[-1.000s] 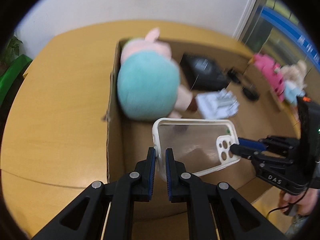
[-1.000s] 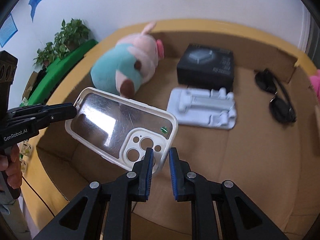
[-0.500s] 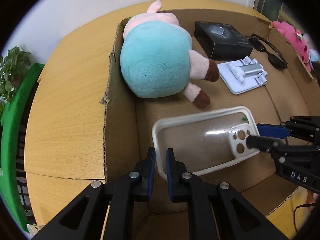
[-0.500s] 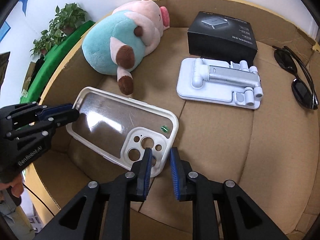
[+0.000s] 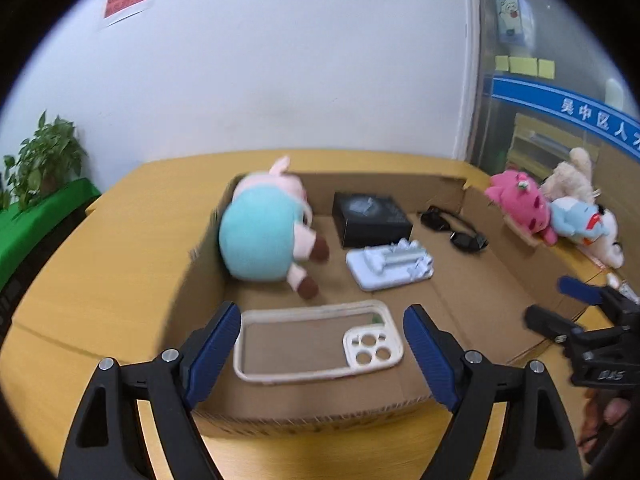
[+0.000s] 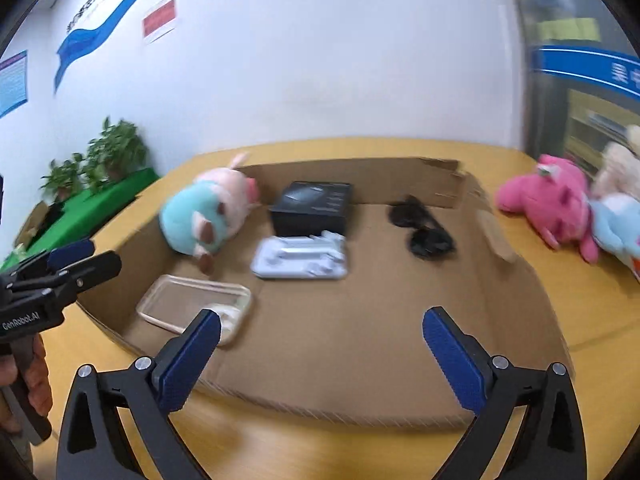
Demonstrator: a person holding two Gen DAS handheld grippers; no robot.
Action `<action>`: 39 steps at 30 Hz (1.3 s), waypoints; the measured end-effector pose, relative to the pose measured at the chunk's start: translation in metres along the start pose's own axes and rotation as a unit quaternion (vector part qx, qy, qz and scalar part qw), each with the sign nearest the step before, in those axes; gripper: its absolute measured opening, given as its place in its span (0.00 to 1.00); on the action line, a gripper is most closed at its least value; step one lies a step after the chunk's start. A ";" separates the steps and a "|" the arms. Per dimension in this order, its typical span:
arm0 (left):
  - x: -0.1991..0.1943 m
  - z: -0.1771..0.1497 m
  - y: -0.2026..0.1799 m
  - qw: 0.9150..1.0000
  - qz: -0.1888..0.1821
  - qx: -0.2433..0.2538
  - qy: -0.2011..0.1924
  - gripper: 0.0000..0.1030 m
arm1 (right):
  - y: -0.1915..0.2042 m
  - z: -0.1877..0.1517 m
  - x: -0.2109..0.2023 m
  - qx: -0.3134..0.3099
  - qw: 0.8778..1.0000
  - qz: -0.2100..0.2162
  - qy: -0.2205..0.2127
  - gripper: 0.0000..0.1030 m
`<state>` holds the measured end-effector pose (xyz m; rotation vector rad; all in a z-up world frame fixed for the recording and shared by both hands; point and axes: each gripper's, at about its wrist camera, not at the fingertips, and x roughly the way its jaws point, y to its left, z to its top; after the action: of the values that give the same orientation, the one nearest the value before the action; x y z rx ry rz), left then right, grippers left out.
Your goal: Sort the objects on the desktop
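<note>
left wrist view: the left gripper (image 5: 322, 334) is standing with its jaws spread wide, having just been opening, pressing on nothing. past the blue pads, a clear phone case (image 5: 316, 340) is lying flat on the floor of a shallow cardboard box (image 5: 472, 280), near the front wall. deeper in the box are sitting a teal and pink plush pig (image 5: 264, 236), a black box (image 5: 370, 216), a white phone stand (image 5: 390, 268) and dark sunglasses (image 5: 454, 226). the box is resting on a yellow wooden surface (image 5: 100, 264). at right the right gripper (image 5: 560, 304) is showing, its jaws parted.

right wrist view: the right gripper (image 6: 320, 336) is spread wide too — jaws just opened, nothing between them. the phone case (image 6: 188, 300) is lying in the box's front left corner. a pink plush (image 6: 548, 196) is lying on the surface outside the box. the left gripper (image 6: 90, 256) is showing at left, in a person's hand (image 6: 34, 376).
</note>
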<state>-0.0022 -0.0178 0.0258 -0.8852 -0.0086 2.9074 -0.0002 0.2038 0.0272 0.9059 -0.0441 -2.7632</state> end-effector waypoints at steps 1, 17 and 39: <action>0.006 -0.006 -0.001 1.000 0.009 0.000 0.002 0.81 | -0.004 -0.007 0.002 0.000 1.000 -0.009 -0.001 1.00; 0.007 -0.024 -0.010 0.995 0.069 0.009 -0.069 0.87 | -0.007 -0.026 0.000 -0.028 0.996 -0.017 -0.078 1.00; 0.011 -0.027 -0.007 0.995 0.078 0.004 -0.063 1.00 | -0.011 -0.025 0.005 -0.025 0.997 -0.013 -0.070 1.00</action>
<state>0.0044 -0.0102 -0.0020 -0.7300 0.0642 3.1015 0.0085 0.2141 0.0034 0.7050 0.0122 -2.8343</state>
